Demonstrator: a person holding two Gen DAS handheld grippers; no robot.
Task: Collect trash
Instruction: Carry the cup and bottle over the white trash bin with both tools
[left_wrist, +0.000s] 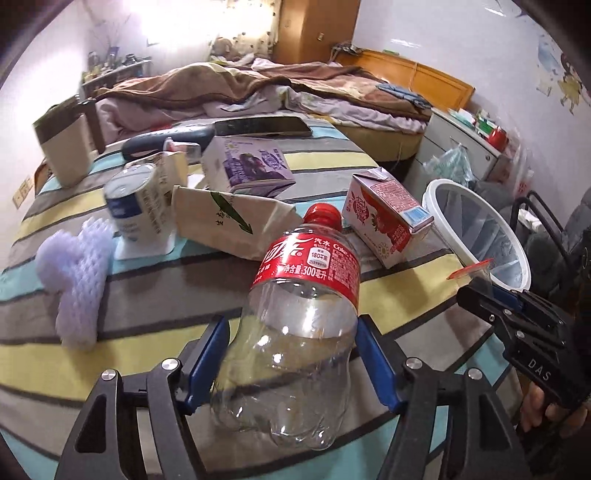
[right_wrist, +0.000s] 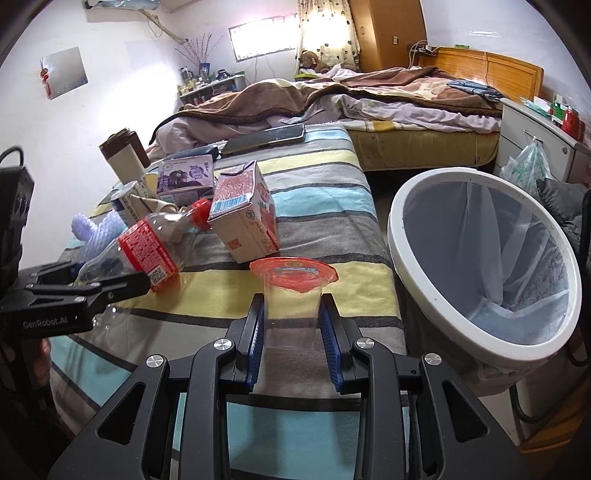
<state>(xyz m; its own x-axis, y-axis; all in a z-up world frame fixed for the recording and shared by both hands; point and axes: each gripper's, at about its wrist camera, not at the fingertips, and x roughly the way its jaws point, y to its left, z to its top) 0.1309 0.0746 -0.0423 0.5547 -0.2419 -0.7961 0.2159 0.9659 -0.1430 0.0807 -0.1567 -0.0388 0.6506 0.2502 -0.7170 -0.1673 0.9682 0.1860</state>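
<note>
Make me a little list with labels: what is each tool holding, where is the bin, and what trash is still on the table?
left tool: shut on the clear cola bottle, red cap pointing away
right tool: shut on the clear plastic cup with a red foil lid
bin: white rim, clear liner, beside the table's right edge, nothing visible inside
table: striped cloth
trash still on the table: red strawberry carton, purple carton, tan paper bag, white foam net, can
</note>
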